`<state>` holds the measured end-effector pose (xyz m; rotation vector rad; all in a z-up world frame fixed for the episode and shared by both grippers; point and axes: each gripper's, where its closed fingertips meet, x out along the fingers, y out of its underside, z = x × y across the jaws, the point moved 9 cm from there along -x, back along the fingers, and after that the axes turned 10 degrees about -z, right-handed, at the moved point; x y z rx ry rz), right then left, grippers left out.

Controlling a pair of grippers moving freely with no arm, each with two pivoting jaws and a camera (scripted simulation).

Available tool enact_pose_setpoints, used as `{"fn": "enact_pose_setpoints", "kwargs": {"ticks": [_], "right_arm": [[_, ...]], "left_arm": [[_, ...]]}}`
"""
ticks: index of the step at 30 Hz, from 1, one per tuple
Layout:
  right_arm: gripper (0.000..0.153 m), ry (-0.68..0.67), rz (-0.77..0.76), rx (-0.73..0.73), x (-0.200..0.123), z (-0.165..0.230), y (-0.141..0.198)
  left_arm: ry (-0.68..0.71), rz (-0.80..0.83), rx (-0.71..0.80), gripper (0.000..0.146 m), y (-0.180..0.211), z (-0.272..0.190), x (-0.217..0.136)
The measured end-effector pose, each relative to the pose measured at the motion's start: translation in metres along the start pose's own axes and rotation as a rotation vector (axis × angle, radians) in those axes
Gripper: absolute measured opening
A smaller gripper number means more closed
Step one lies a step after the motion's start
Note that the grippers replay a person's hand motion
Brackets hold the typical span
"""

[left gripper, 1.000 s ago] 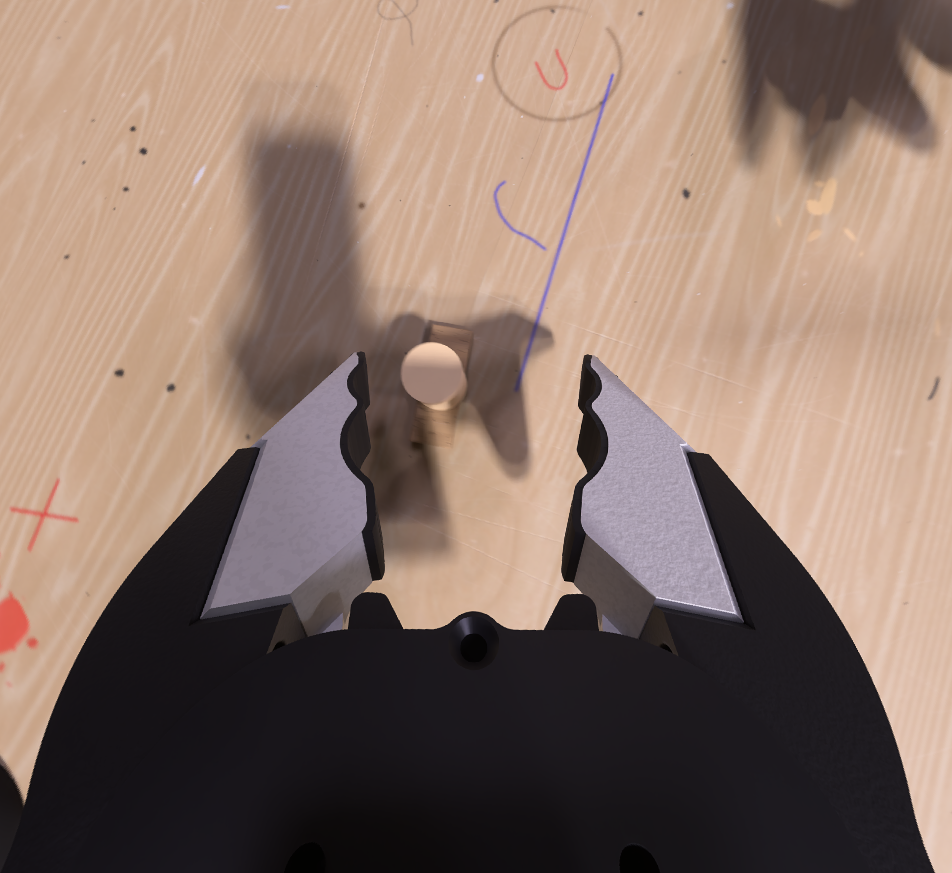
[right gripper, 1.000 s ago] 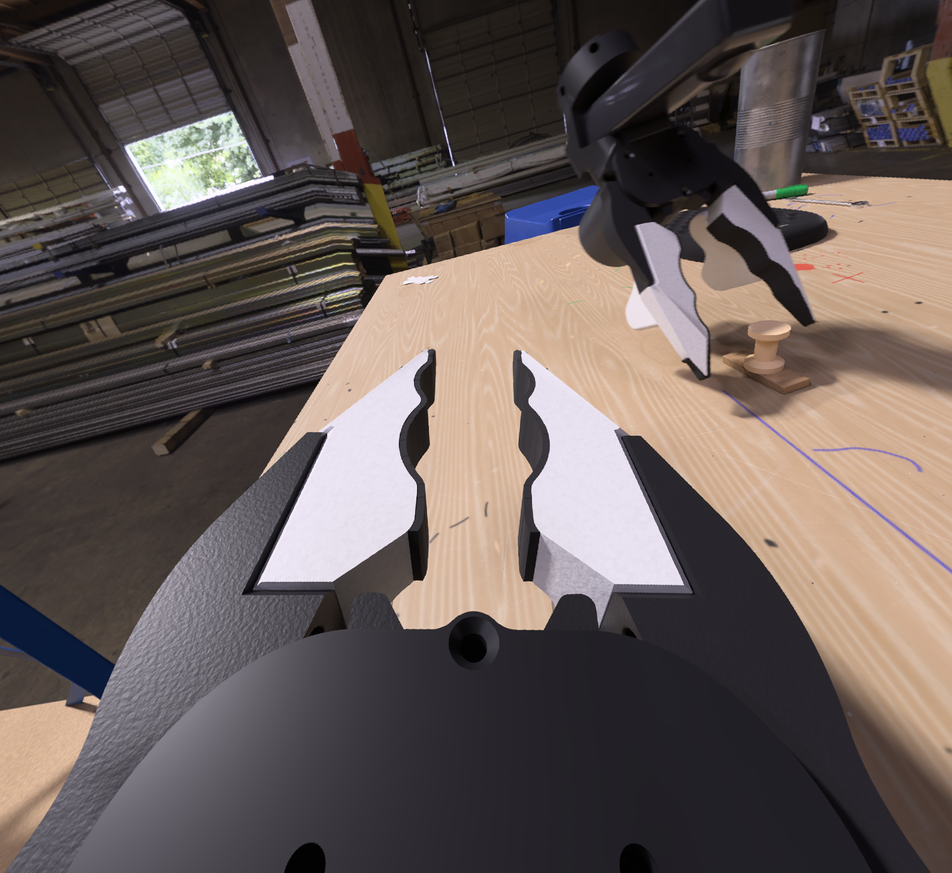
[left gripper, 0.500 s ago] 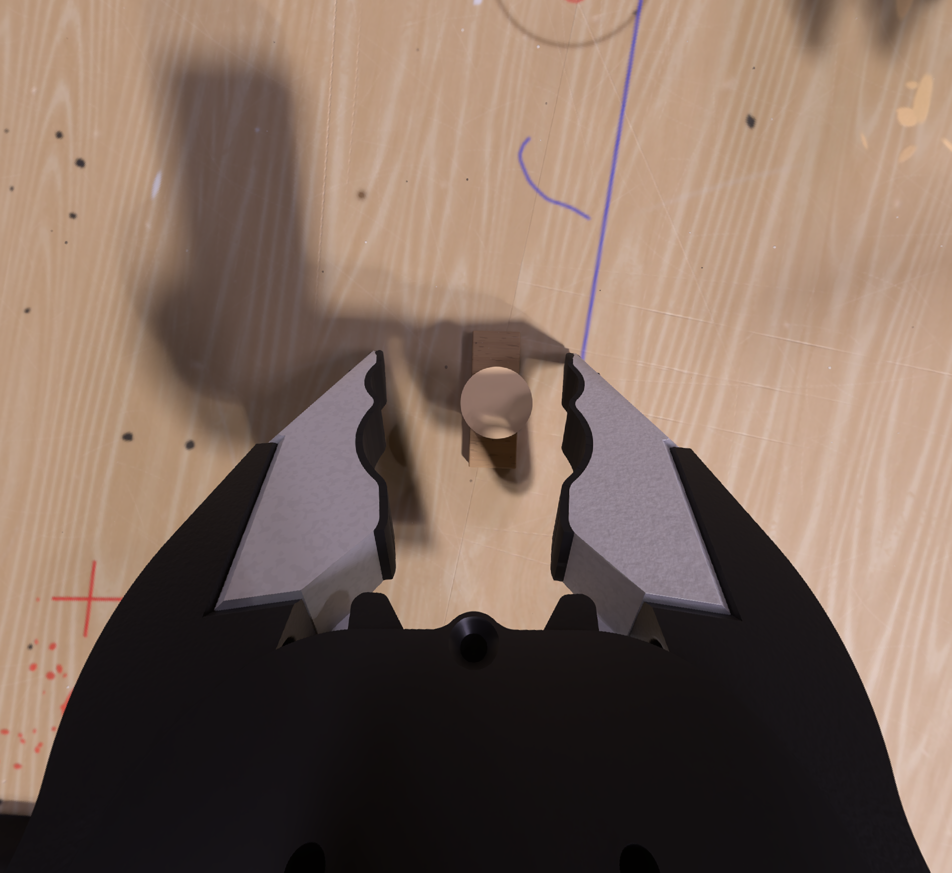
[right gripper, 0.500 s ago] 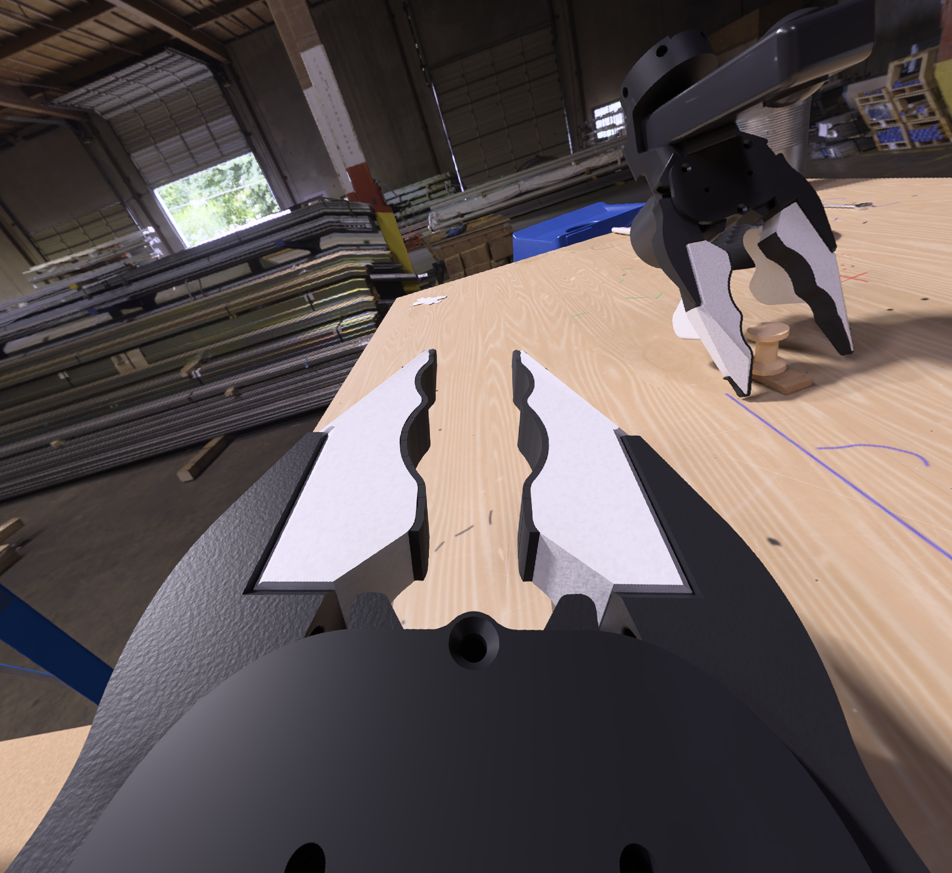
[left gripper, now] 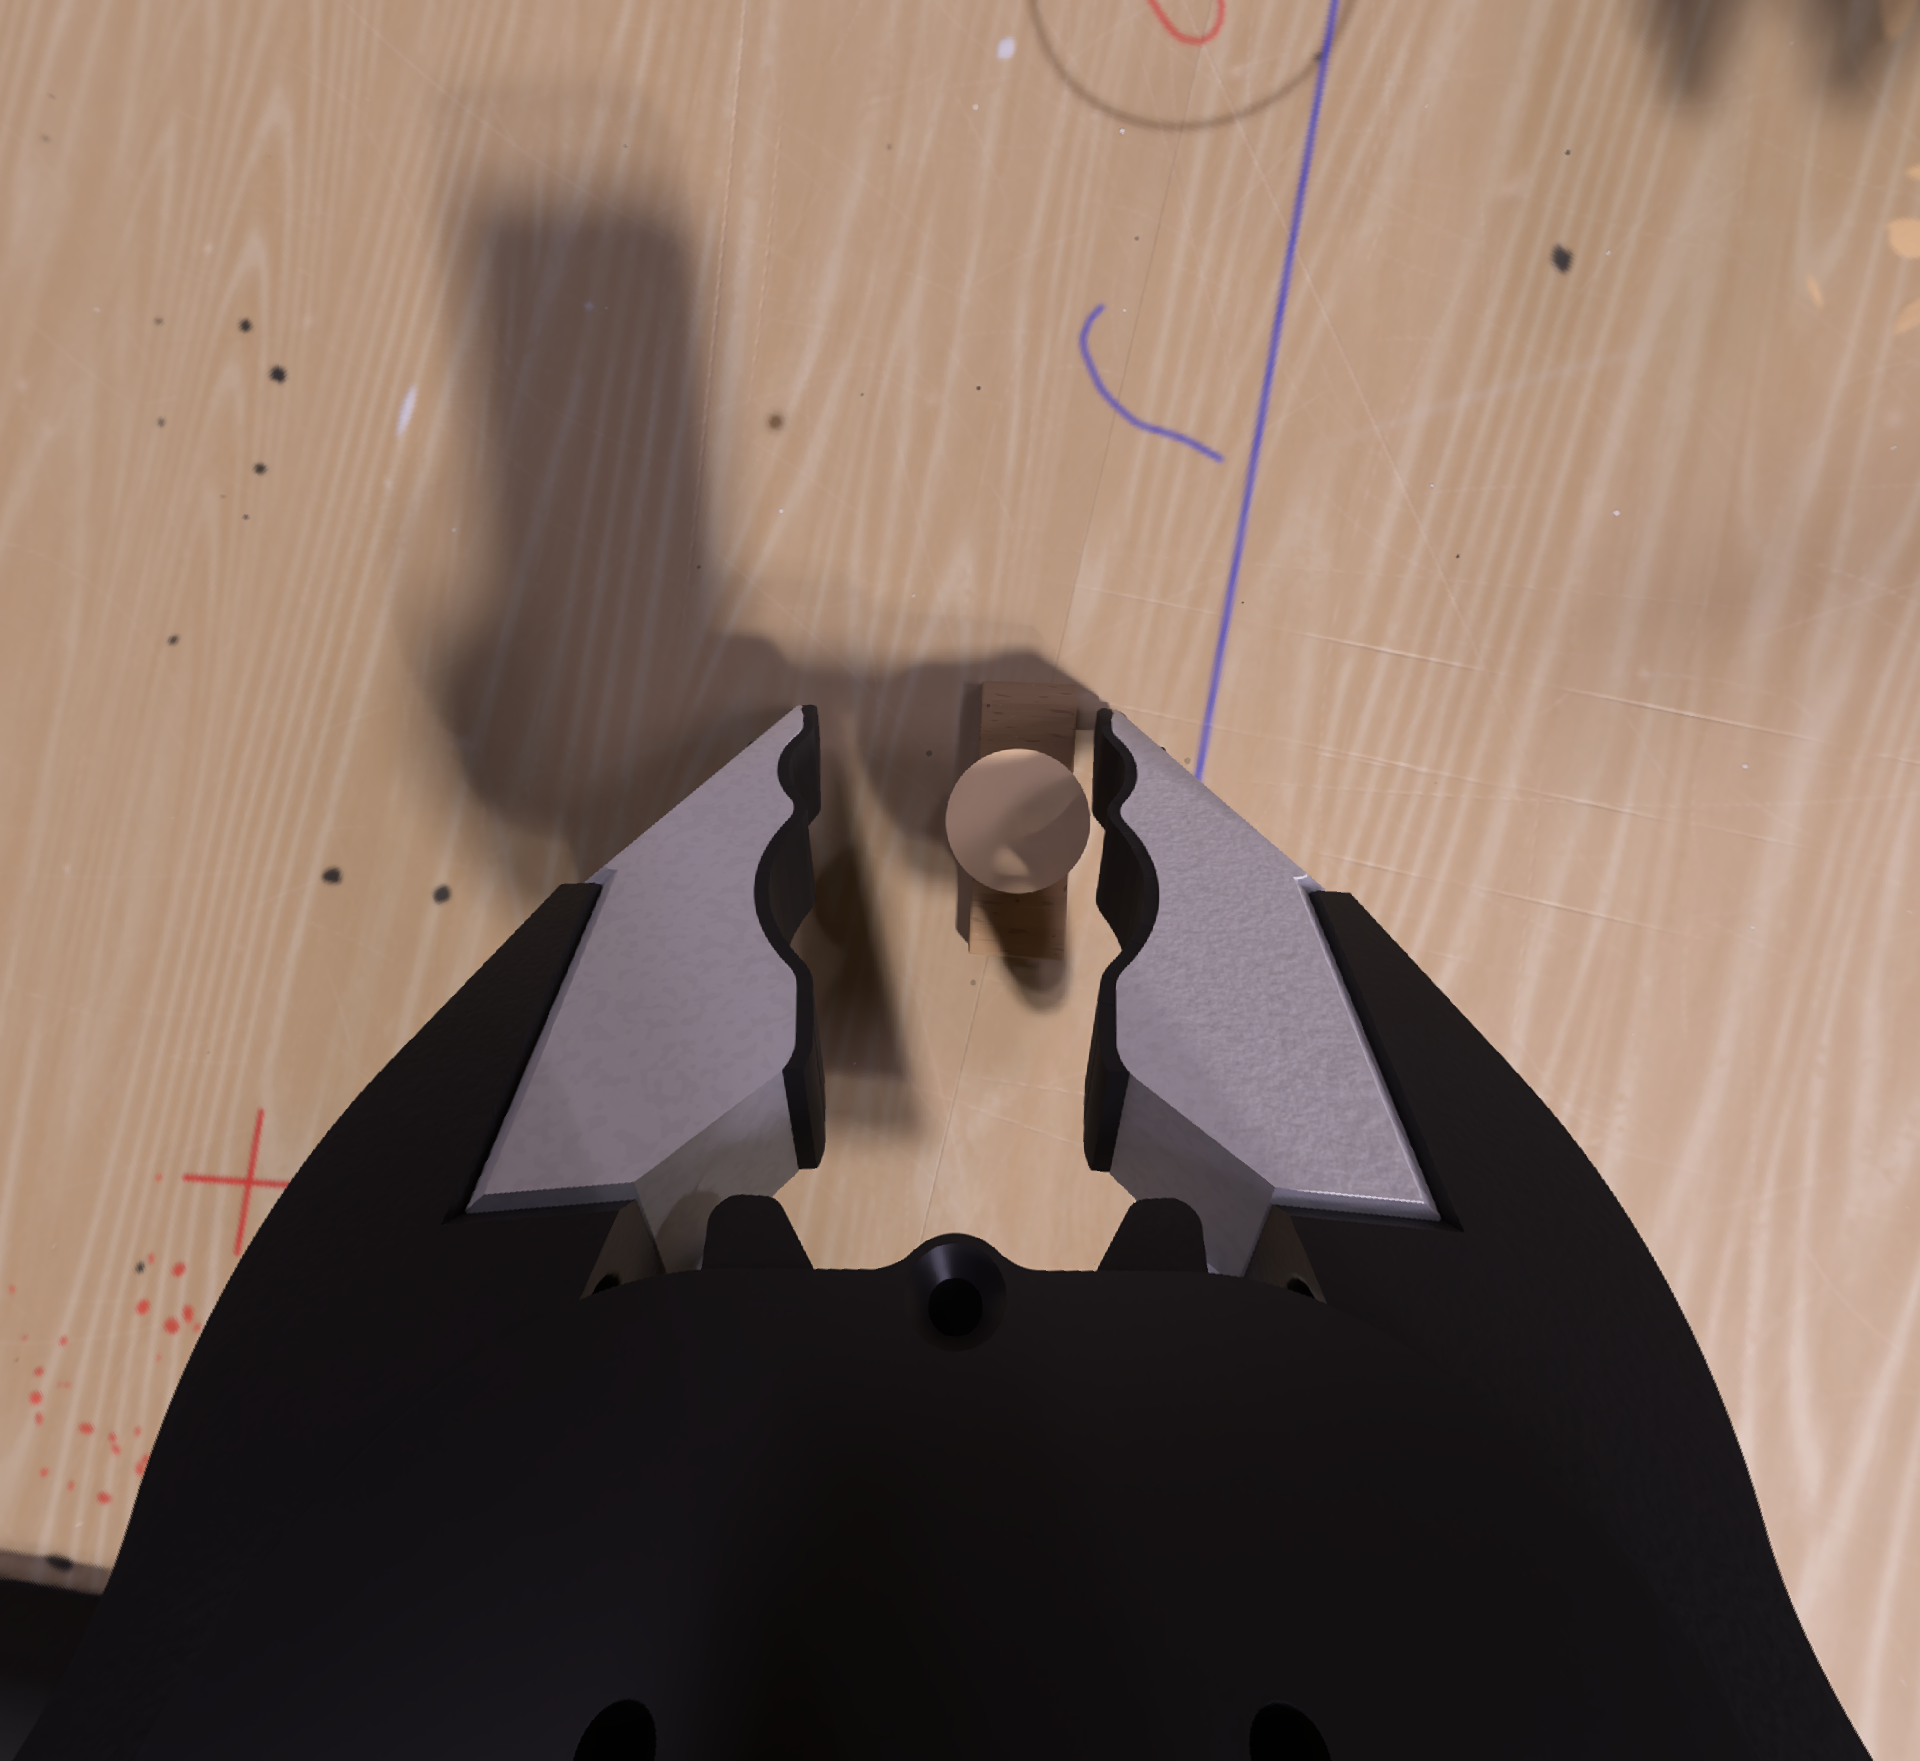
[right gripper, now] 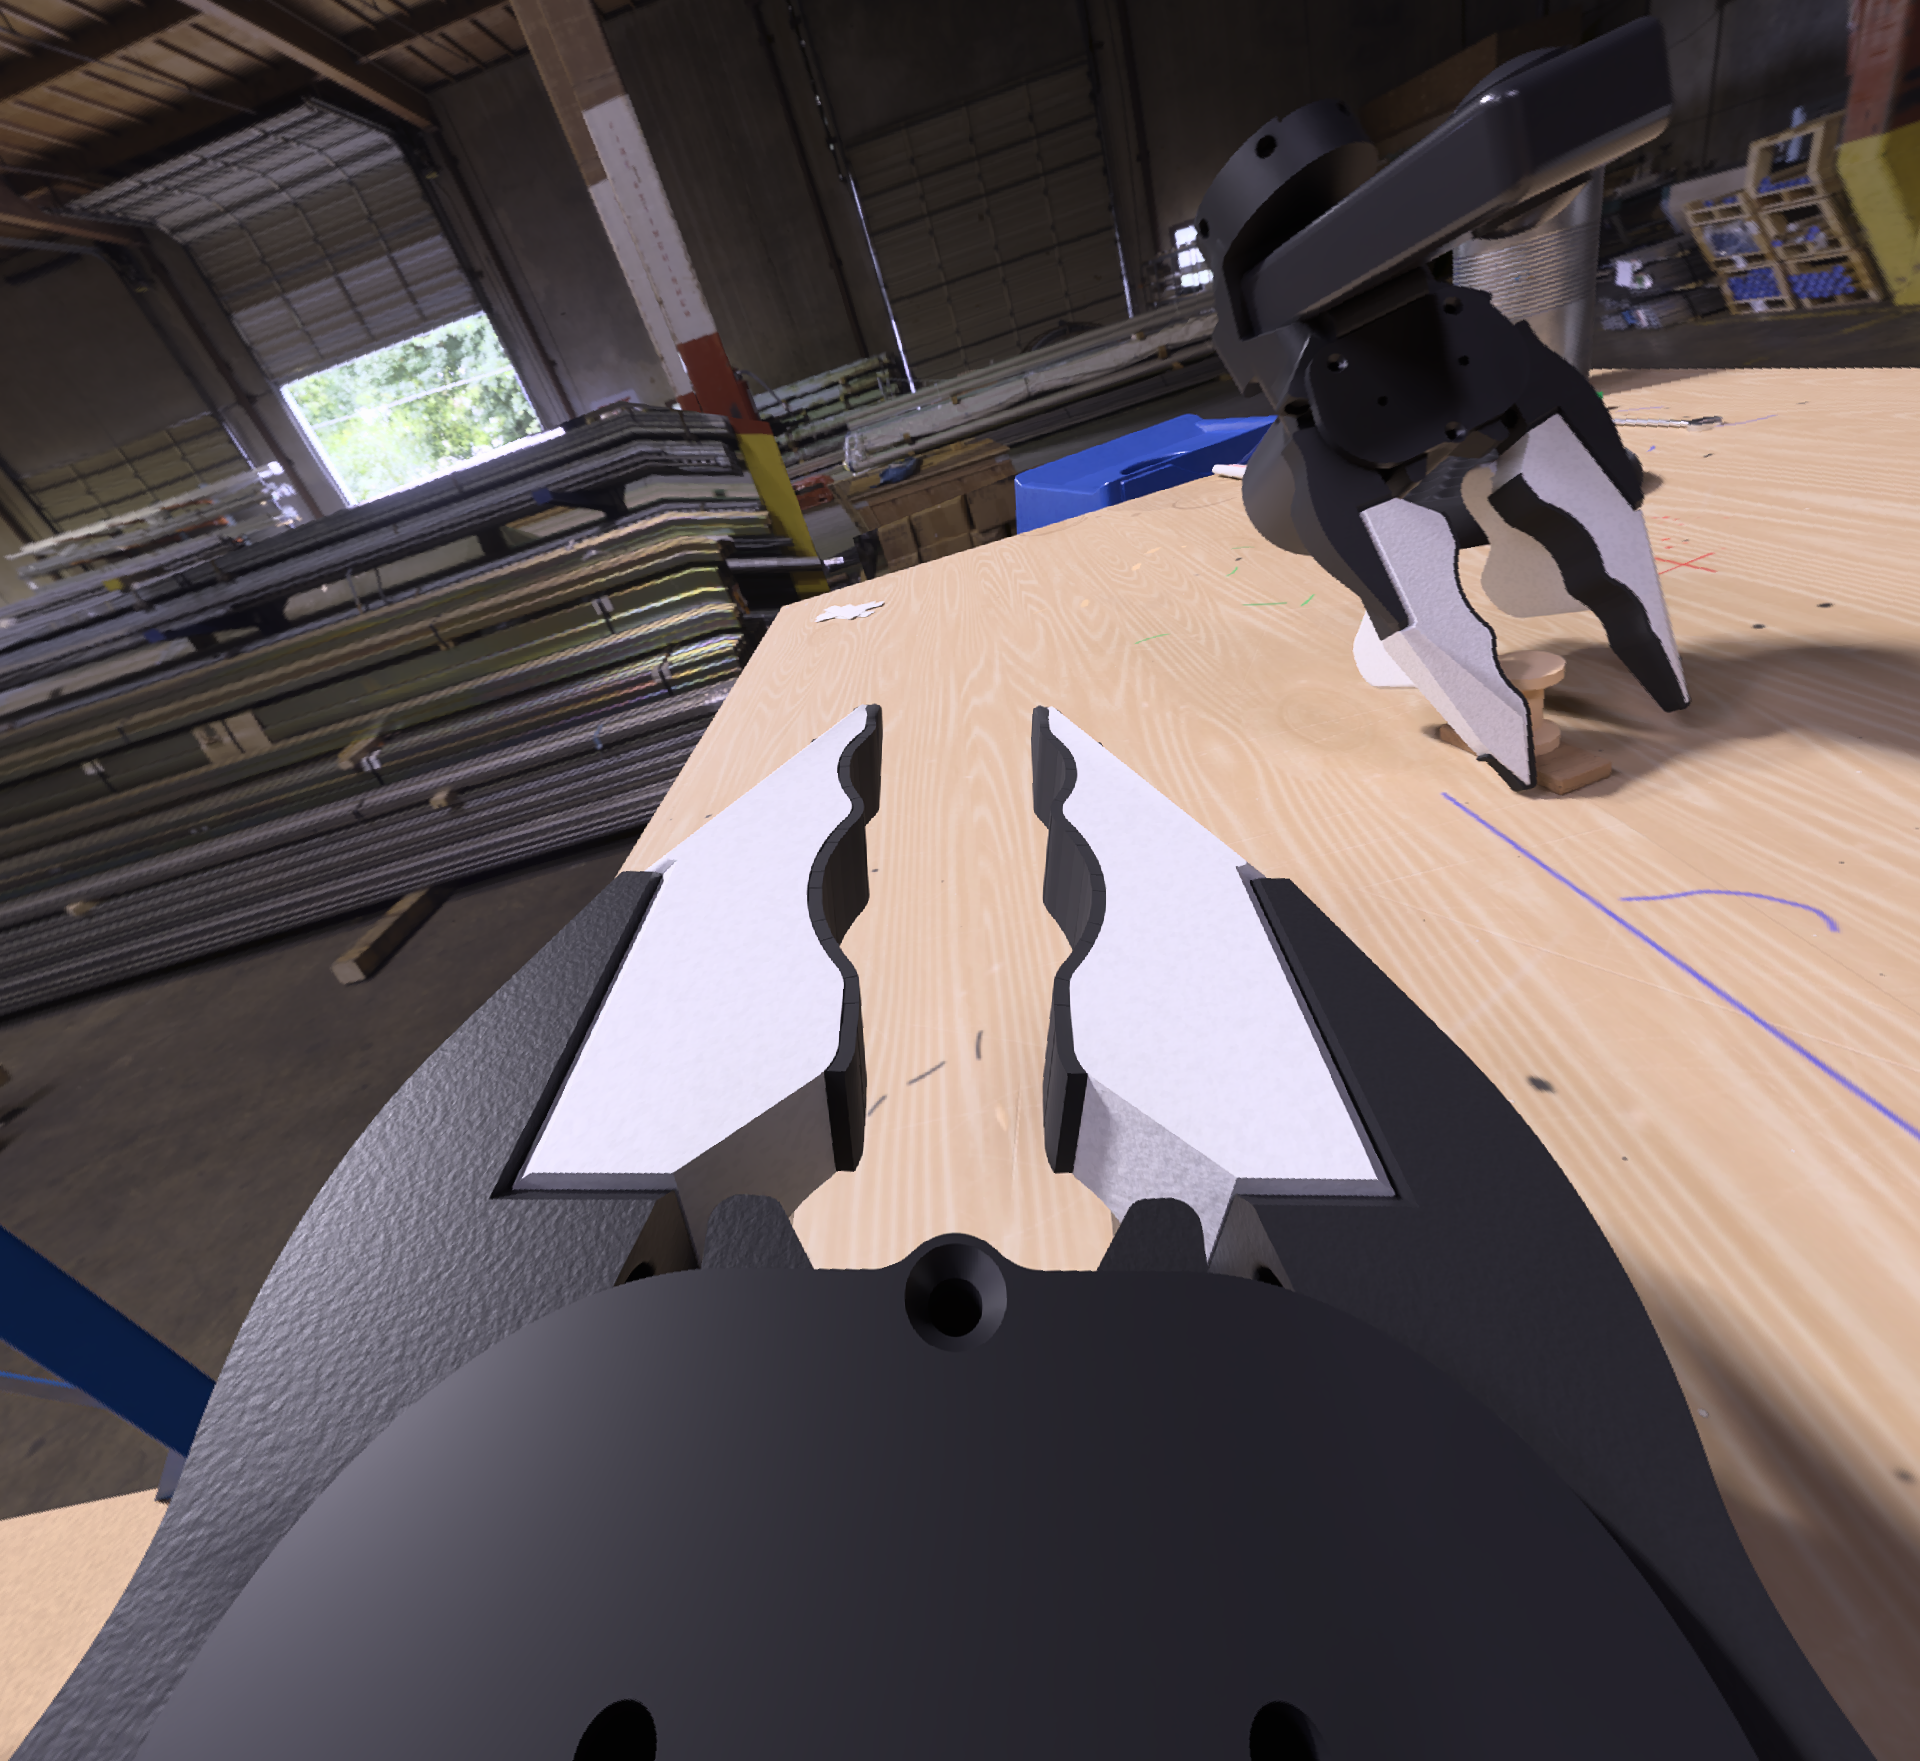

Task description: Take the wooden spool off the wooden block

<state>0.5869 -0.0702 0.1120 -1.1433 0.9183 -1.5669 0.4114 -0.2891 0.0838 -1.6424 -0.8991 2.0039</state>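
Note:
A pale wooden spool [left gripper: 1016, 823] stands upright on a small flat wooden block [left gripper: 1023, 719] on the plywood table. My left gripper [left gripper: 954, 724] points straight down over it, open, with the spool between its fingers and close to the right finger [left gripper: 1195, 890]. In the right wrist view the spool [right gripper: 1536, 685] and block [right gripper: 1579, 769] show under the left gripper [right gripper: 1595, 740]. My right gripper [right gripper: 956, 724] is open and empty, low over the table, apart from the spool.
The table's left edge [right gripper: 717, 724] drops to a warehouse floor with stacked sheet material. A white object [right gripper: 1377, 662] lies just behind the block. A metal cylinder [right gripper: 1527, 277] and a blue bin [right gripper: 1132, 464] stand at the far side. Pen marks cross the table [left gripper: 1262, 423].
The left gripper has come down around the spool and its jaws have narrowed; the spool now sits nearer the right finger. The right gripper has tilted slightly and stayed open.

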Motion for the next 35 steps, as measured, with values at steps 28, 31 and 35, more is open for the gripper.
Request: {"fn": "enact_pose_setpoints", "kwargs": {"ticks": [28, 31, 35], "right_arm": [[0.026, 0.438, 0.241, -0.035, 0.056, -0.075, 0.006], [0.028, 0.487, 0.308, -0.006, 0.071, -0.094, 0.009], [0.032, 0.465, 0.423, 0.027, 0.091, -0.114, 0.014]], "left_arm": [[0.085, -0.142, 0.029, 0.023, 0.014, -0.009, -0.034], [0.097, -0.147, 0.039, 0.023, 0.014, -0.009, -0.038], [0.105, -0.165, 0.043, 0.023, 0.014, -0.007, -0.041]]}}
